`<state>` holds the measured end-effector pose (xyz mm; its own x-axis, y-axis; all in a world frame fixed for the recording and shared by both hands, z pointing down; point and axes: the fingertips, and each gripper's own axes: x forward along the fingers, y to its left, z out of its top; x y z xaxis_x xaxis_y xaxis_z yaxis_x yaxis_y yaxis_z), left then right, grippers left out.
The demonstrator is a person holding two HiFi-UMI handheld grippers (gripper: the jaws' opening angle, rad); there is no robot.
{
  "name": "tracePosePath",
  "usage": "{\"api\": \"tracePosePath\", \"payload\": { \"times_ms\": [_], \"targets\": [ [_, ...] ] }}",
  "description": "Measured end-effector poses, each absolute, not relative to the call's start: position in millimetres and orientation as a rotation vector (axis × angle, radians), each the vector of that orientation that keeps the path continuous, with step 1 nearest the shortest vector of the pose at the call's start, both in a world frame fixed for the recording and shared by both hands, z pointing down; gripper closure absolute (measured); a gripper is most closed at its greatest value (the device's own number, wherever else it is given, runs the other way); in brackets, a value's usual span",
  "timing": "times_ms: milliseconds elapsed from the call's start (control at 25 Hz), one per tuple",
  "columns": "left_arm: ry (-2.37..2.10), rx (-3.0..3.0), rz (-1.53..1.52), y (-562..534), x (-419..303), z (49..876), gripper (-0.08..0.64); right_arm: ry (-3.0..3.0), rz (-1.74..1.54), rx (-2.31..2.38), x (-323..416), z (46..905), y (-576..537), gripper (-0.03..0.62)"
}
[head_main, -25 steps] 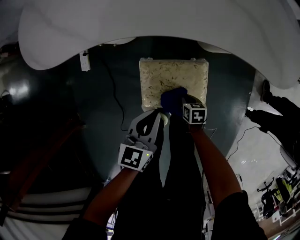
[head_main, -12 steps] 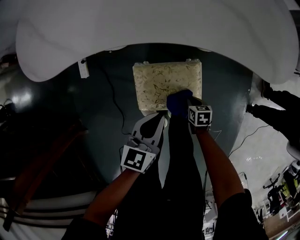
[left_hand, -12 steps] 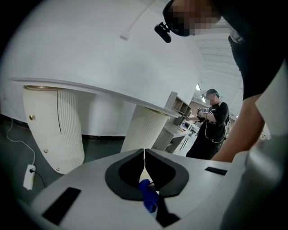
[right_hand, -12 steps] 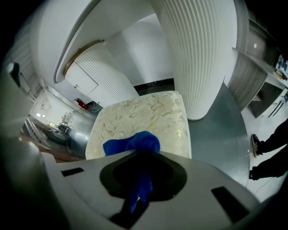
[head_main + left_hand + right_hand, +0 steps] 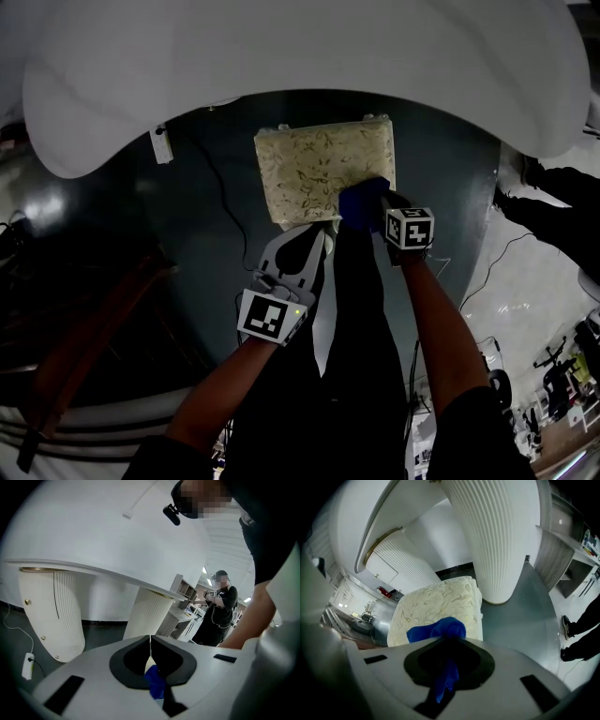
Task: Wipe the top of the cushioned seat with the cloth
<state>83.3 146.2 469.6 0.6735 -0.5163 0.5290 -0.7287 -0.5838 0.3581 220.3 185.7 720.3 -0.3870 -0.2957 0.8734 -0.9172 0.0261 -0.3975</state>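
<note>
The cushioned seat point(image 5: 319, 173) is cream with a leaf pattern and stands on the dark floor ahead of me; it also fills the middle of the right gripper view point(image 5: 440, 606). My right gripper point(image 5: 377, 210) is shut on the blue cloth point(image 5: 362, 202), which lies bunched on the seat's near right corner. In the right gripper view the cloth point(image 5: 438, 630) bulges beyond the jaws, and a strip trails back between them point(image 5: 447, 641). My left gripper point(image 5: 315, 234) hovers just short of the seat's near edge, jaws pressed together point(image 5: 150, 644). A small blue scrap shows behind its pads.
A big white tabletop point(image 5: 281, 66) overhangs the far side, on ribbed white pedestals point(image 5: 497, 536) point(image 5: 56, 611). A black cable point(image 5: 225, 202) and a white plug point(image 5: 161, 145) lie left of the seat. A person point(image 5: 218, 606) stands far off; someone's legs point(image 5: 579, 630) stand at the right.
The right gripper has slid the cloth from the middle of the seat's near edge to its near right corner. The left gripper has hardly moved.
</note>
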Motion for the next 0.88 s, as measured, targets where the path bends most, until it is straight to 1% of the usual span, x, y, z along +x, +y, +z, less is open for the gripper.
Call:
{"api": "tracePosePath", "payload": {
  "times_ms": [240,600,720,880],
  "targets": [
    [-0.957,2.331,0.501,143,81,468,0.54,-1.684,1.366,1.303,238,722,185,0.54],
    [-1.001,2.307,0.487,141,65,472,0.54,-1.517,1.318,1.43,291,742,190,0.54],
    [-0.995,2.31,0.494,143,57,466,0.54,-1.516,1.31,1.481,297,730,186,0.541],
    [-1.004,2.335,0.479,139,51,452,0.54,-1.58,1.213,1.529,296,698,172,0.541]
  ]
}}
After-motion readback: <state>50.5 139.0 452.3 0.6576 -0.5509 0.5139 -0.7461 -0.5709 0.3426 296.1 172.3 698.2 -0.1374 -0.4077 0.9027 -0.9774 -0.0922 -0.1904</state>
